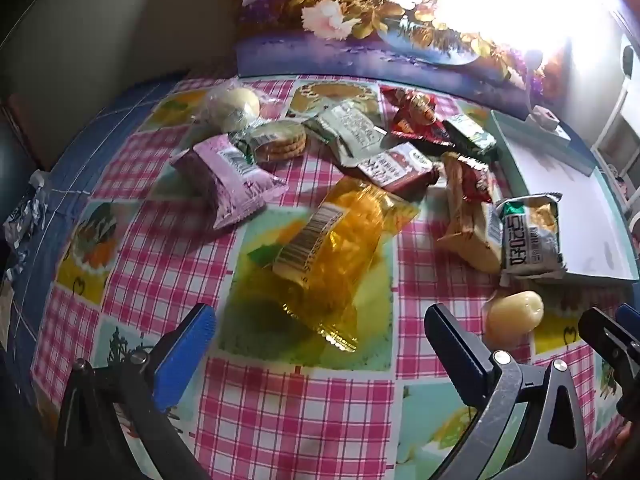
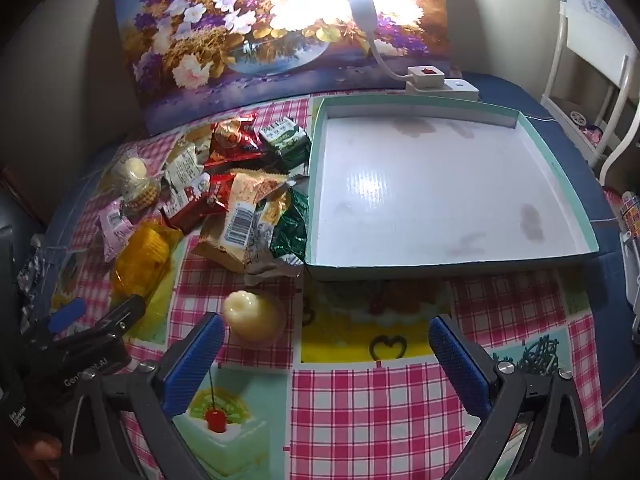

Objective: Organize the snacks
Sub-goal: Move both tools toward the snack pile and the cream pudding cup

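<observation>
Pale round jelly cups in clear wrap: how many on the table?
2. One pale round jelly cup lies near the front, below the tray's corner, beside the right hand-held gripper. The other sits at the pile's far left. The pile could hide more.

A large flower painting (image 2: 280, 36) leaned against the pale wall (image 2: 60, 80) behind the worktop's pink-checked oilcloth (image 2: 340, 412), glared by a white gooseneck lamp (image 2: 368, 20), with a white chair (image 2: 592, 92) at right.
</observation>
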`<state>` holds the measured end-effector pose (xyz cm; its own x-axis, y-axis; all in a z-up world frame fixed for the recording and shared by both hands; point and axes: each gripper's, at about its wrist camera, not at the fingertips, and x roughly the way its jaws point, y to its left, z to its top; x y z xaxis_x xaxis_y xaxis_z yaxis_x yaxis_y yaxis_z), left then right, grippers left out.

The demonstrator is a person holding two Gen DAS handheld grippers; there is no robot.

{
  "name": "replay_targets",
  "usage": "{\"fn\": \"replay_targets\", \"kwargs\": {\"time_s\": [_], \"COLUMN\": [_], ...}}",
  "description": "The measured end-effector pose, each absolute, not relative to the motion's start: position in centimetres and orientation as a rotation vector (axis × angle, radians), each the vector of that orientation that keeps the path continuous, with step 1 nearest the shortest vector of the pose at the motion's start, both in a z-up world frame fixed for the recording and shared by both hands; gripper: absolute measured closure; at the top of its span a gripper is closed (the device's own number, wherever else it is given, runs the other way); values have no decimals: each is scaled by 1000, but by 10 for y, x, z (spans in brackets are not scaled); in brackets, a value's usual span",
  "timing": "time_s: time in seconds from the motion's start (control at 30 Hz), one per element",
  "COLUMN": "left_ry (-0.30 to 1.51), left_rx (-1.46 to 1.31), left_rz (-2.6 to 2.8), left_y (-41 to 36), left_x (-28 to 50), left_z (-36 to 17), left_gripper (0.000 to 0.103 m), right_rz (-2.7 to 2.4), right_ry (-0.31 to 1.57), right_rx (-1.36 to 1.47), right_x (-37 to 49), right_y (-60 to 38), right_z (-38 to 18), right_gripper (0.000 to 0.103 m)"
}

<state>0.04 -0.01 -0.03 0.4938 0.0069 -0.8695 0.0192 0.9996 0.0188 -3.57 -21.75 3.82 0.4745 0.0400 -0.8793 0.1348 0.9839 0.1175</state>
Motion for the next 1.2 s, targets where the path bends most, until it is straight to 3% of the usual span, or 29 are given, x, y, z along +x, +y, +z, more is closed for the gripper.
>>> {"fn": "replay_targets", "kwargs": {"time_s": [1.2], "left_ry": [1065], "left_rx": [36], "left_rz": [-14], "left_y": [-4], "left_x": [-4], "left_z": [-6], "left_gripper": [0], "right_rz": [-70], "right_ry": [1129], "right_rx": [154], "right_x": [-33], "right_y": [-216], "right_z": [29], "right_gripper": [0]}}
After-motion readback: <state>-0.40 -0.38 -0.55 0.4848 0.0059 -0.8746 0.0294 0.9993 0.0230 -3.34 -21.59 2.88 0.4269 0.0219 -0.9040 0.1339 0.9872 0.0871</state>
